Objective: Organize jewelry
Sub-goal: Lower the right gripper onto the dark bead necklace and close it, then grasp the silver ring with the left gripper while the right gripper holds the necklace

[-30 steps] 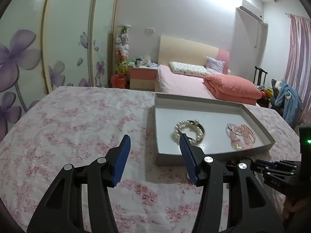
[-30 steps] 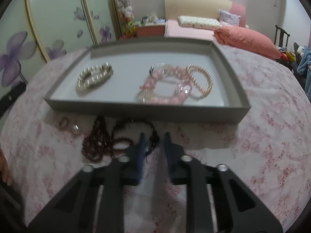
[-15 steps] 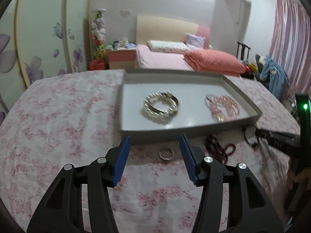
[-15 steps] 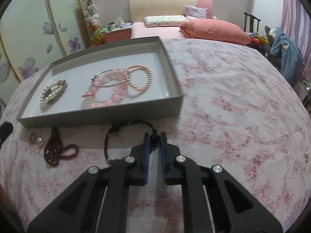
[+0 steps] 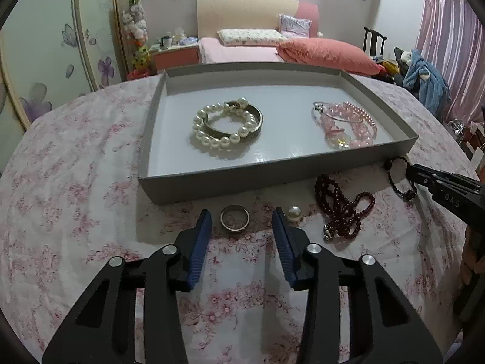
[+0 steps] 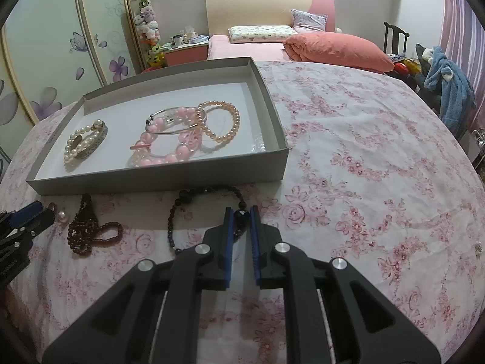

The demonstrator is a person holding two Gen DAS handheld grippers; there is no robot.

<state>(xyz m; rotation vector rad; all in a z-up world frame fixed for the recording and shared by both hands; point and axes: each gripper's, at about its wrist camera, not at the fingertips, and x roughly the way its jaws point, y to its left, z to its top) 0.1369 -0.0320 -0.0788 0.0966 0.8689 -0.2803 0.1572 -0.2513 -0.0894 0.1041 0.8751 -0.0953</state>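
Two grippers at work: left gripper, jaws closing, straddles the flat silver metal ring on the floral cloth before the grey tray; lower squarely, pinching across the band. Right gripper is clenched on the dark beaded bracelet.

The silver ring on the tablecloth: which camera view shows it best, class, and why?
The left wrist view. The silver ring lies whole on the cloth, between the closing fingers of the left gripper, pads not yet touching it. In the right wrist view that gripper's fingers almost hide it.
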